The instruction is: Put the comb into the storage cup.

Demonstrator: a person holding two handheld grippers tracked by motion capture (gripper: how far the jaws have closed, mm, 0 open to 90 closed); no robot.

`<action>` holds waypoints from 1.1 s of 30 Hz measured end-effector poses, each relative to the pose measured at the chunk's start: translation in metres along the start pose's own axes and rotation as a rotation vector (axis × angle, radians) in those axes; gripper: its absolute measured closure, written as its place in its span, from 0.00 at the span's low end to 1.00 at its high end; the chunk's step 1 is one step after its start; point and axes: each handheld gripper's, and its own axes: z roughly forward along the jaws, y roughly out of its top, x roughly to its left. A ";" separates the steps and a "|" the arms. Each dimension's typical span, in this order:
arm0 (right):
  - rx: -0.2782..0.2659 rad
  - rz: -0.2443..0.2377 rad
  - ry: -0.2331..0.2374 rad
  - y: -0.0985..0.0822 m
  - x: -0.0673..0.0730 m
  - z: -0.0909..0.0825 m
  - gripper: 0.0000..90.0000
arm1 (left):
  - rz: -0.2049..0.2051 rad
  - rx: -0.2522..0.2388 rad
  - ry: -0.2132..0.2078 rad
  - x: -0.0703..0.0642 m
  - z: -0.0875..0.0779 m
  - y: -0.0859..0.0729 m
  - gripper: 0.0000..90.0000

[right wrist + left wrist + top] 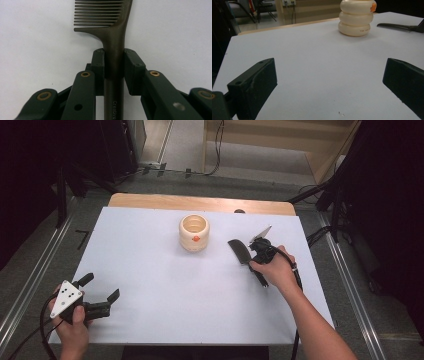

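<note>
The right gripper (114, 62) is clamping down on the dark comb's (113, 37) handle — both pads are pressing its sides, teeth pointing away over the white table (165, 285). In the high view the comb (241, 251) is lying right of the cream ribbed pot (194, 232), near it but not touching. The left gripper (102, 287) is hovering at the near left corner — jaws standing wide apart, nothing between them.
</note>
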 end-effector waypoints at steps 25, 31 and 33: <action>-0.192 0.046 0.058 -0.014 -0.013 -0.024 0.78 | 0.003 0.000 0.003 -0.001 0.000 0.000 0.00; -0.256 0.045 0.093 -0.017 -0.011 -0.032 0.78 | 0.003 0.000 0.002 0.000 0.000 0.000 0.00; -0.276 0.045 0.094 -0.018 -0.010 -0.035 0.78 | 0.003 0.000 0.002 0.000 0.000 0.000 0.00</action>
